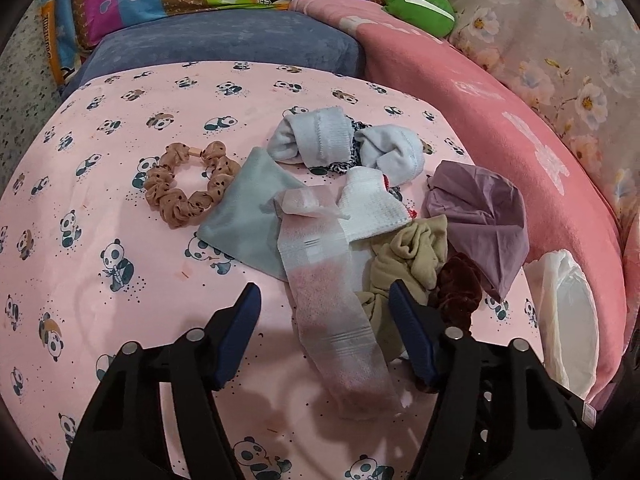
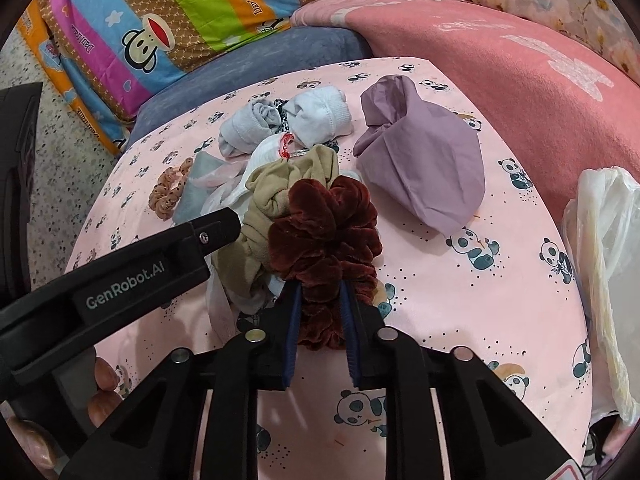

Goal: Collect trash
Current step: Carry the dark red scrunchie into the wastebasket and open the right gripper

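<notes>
A pile of small items lies on a pink panda-print sheet [image 1: 100, 208]. My right gripper [image 2: 320, 286] is shut on a dark red velvet scrunchie [image 2: 324, 224]; the scrunchie also shows in the left wrist view [image 1: 456, 288]. My left gripper [image 1: 324, 300] is open, its fingers either side of a long pink-and-white wrapper strip [image 1: 332, 312]. The left gripper also shows in the right wrist view [image 2: 216, 228], beside a beige sock [image 2: 272, 200]. A torn white wrapper piece [image 1: 304, 204] lies on a grey cloth [image 1: 248, 212].
A brown dotted scrunchie [image 1: 180, 188], rolled white socks [image 1: 340, 140] and a mauve cloth [image 2: 424, 152] lie around the pile. A white plastic bag [image 2: 604, 264] sits at the right edge. A pink blanket [image 2: 520, 80], blue cushion [image 1: 224, 40] and striped pillow [image 2: 160, 20] lie behind.
</notes>
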### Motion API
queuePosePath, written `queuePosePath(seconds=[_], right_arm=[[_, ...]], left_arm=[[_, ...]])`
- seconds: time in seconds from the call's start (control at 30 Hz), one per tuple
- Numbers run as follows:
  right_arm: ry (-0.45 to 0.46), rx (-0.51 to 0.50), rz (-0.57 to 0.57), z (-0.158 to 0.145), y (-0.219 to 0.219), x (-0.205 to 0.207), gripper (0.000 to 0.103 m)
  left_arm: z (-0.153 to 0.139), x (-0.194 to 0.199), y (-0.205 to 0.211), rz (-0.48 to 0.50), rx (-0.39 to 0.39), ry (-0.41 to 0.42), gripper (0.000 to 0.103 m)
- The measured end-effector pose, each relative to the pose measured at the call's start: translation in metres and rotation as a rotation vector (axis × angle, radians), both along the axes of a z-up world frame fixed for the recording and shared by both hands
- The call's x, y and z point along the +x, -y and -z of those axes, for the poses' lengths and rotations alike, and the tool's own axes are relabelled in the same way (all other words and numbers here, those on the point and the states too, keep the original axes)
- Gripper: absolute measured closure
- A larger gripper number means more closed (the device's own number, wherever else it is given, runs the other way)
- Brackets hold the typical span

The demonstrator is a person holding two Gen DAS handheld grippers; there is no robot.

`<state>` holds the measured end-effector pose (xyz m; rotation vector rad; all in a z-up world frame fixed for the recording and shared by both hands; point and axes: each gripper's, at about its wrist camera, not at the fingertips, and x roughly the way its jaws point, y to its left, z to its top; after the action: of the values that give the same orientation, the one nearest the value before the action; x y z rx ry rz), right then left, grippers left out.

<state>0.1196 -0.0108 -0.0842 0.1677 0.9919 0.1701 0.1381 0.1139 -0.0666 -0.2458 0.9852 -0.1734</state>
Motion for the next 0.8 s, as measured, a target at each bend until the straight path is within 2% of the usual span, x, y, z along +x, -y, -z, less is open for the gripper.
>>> queuePosePath(seconds=[0.03,0.13,0.2,0.23,0.3,0.53,0.63,0.8], right_arm=[[0.0,0.005,-0.003,-0.001,0.0,-0.001,0.091],[0.003,0.005,-0.006,-0.003,0.0,-0.003,0.091],[0.006,0.007,-0.008,-0.005,0.0,-0.006,0.091],[0.008,0.008,-0.007,-0.006,0.001,-0.007,0.092],[0.018,0.011,-0.005,-0.01,0.002,-0.01,0.092],[0.056,0.028,0.008,-0.027,0.01,-0.021,0.092],[0.071,0.035,0.015,-0.034,0.014,-0.027,0.092],[0.087,0.039,0.025,-0.042,0.021,-0.033,0.092]], left_arm=[[0.0,0.0,-0.001,0.005,-0.019,-0.003,0.05],[0.001,-0.002,-0.003,0.02,-0.061,-0.009,0.069],[0.0,-0.004,-0.004,0.028,-0.069,-0.007,0.077],[0.0,-0.005,-0.003,0.031,-0.07,-0.005,0.084],[-0.001,-0.008,-0.004,0.038,-0.076,-0.004,0.089],[-0.014,-0.022,-0.006,0.036,-0.07,0.027,0.098],[-0.019,-0.027,-0.006,0.032,-0.054,0.038,0.098],[-0.015,-0.02,-0.01,0.004,-0.047,0.008,0.098]])
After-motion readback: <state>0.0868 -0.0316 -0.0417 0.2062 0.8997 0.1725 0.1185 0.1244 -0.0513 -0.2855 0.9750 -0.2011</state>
